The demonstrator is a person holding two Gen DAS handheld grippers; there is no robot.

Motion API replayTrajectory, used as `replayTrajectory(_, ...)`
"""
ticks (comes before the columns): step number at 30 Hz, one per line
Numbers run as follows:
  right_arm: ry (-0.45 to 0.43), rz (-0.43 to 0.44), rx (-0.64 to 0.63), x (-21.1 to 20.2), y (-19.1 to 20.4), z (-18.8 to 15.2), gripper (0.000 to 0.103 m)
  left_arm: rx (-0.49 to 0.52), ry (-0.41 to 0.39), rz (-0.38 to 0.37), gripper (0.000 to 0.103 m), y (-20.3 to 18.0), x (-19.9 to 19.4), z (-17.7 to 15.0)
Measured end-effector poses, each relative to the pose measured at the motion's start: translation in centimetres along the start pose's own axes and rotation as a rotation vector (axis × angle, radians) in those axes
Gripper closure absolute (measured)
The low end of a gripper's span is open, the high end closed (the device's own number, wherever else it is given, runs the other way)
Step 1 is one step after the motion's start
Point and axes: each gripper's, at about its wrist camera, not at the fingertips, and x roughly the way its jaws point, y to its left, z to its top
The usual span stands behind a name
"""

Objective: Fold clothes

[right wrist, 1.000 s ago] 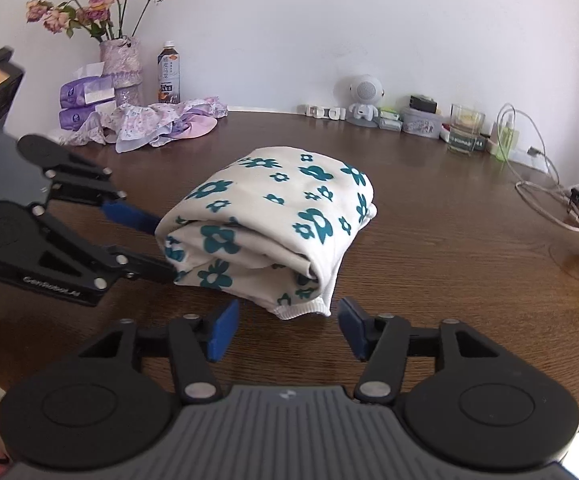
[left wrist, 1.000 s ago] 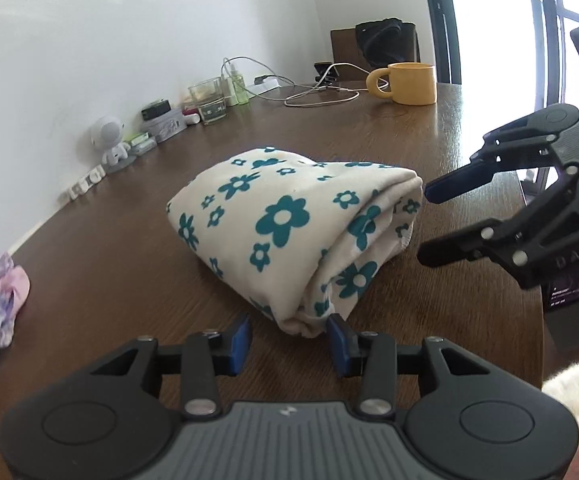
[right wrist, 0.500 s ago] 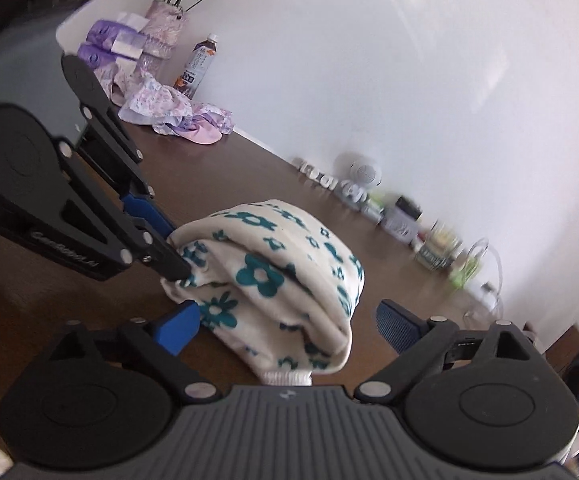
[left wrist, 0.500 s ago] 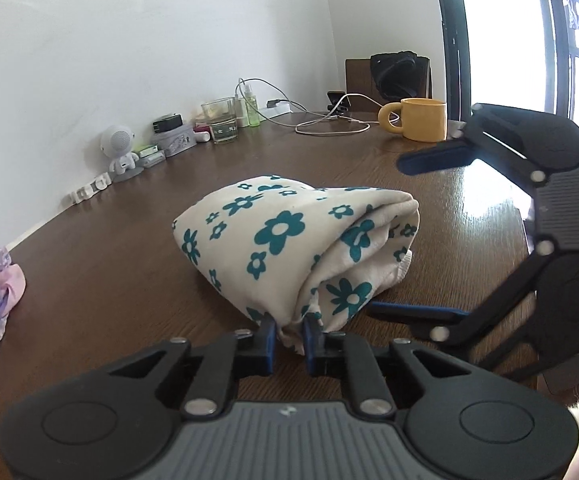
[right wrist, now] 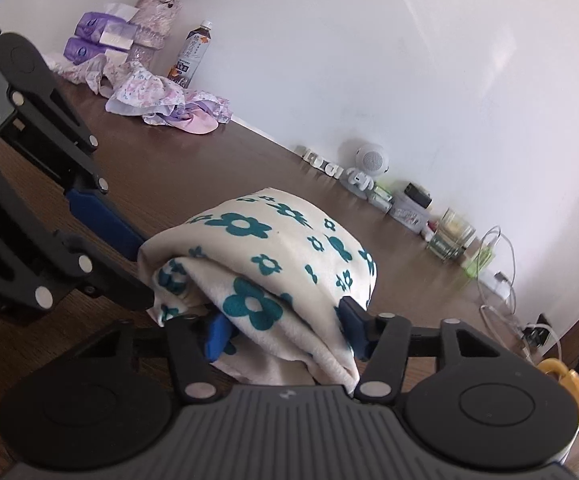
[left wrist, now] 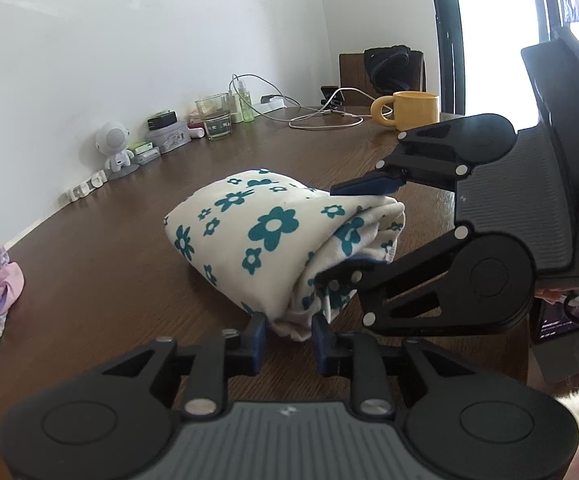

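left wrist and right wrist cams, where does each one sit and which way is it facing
Left wrist: sits on the left gripper, looks along its jaws at the folded floral garment toward the yellow mug; shows the right gripper.
Right wrist: sits on the right gripper, looks over the same garment toward the wall and robot figurine; shows the left gripper.
Shared: the garment, figurine, table, and each other's gripper.
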Motion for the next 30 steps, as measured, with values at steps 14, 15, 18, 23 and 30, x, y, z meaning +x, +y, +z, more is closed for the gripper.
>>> replayTrajectory(14,0.005,0.045,0.087,-1.8,-2.0,-1.8,0.029,-0.035,0.027,0.007,0.088,0.6,1.4,0.7)
replayTrajectory(15,0.015,0.045,0.087,-1.7,-2.1,-2.0,0.029,-0.051,0.026,0.000,0.088,0.9,1.4,0.7)
replayTrajectory(18,0.052,0.042,0.109,-0.8,-2.3,-2.5,0.033,-0.087,0.026,-0.015,0.088,1.3,1.4,0.6)
replayTrajectory(23,0.071,0.089,0.203,-0.2,-3.2,-2.8,0.053,-0.131,0.023,-0.022,0.089,1.7,1.2,0.4)
replayTrajectory(30,0.072,0.155,0.327,-0.6,-4.5,-3.3,0.047,-0.161,-0.007,-0.049,0.072,2.0,0.2,0.2)
